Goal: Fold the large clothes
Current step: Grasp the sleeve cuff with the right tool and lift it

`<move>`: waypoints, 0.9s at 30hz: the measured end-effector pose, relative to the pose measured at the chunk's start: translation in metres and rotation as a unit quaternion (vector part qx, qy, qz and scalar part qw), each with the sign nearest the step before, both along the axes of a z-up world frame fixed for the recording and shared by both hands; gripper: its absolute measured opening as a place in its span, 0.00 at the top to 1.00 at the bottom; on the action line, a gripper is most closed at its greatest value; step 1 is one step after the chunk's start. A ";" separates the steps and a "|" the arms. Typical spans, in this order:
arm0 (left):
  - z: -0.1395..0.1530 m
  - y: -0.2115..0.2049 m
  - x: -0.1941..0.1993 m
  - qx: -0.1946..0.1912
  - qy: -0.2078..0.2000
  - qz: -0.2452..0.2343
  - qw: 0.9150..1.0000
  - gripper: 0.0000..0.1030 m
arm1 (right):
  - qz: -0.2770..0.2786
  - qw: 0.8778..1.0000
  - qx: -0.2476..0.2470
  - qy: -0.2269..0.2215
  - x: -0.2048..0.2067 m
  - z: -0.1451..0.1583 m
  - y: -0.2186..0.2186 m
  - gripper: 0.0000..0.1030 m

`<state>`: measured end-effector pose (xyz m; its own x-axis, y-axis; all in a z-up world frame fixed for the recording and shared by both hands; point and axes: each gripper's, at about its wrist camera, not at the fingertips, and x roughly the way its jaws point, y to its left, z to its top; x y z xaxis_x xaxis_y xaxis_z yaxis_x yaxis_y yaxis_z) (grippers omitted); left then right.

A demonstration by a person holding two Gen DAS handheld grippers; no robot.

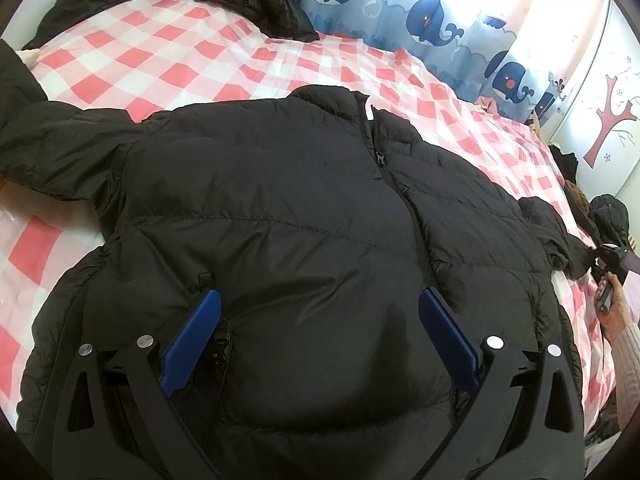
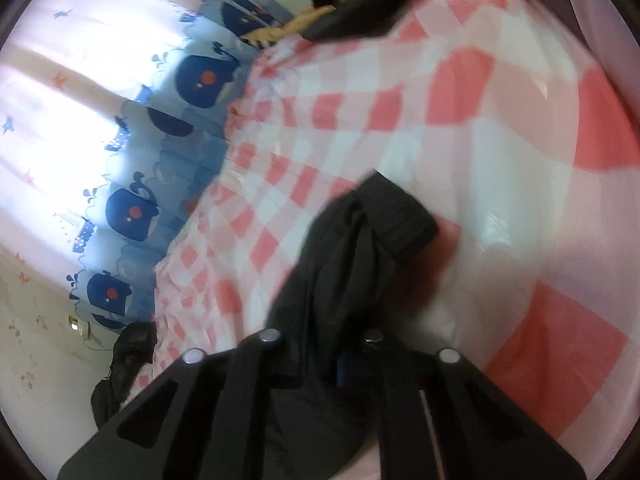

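A black puffer jacket lies front up, zipped, on a bed with a pink and white checked sheet. My left gripper hovers over the jacket's lower front, its blue pads wide apart and open with nothing pinched. At the far right of that view my right gripper, held by a person's hand, meets the end of the jacket's sleeve. In the right wrist view, the right gripper is shut on the black sleeve, and the cuff sticks out beyond the fingers.
A second black garment lies bunched at the far side of the bed near the whale-print curtain. More dark clothes are piled at the right end. A wardrobe with a tree sticker stands behind.
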<state>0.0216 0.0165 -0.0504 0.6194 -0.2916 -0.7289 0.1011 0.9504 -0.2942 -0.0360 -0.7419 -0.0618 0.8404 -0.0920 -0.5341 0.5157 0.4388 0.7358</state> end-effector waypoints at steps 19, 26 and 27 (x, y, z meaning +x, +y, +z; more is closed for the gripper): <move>0.027 -0.019 -0.016 0.053 -0.065 -0.013 0.996 0.08 | 0.006 0.991 -0.042 -0.123 0.004 0.133 0.083 0.91; 0.036 -0.021 -0.022 0.074 -0.078 -0.010 0.994 0.08 | 0.016 0.991 -0.042 -0.122 0.004 0.137 0.106 0.91; 0.036 -0.021 -0.022 0.075 -0.077 -0.009 0.994 0.08 | 0.015 0.992 -0.041 -0.120 0.004 0.135 0.108 0.91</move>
<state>-0.0003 -0.0046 -0.0144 0.7227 -0.1996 -0.6617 0.1522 0.9798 -0.1294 -0.0322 -0.6342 0.0730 0.9455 -0.1004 -0.3098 0.3158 0.5145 0.7972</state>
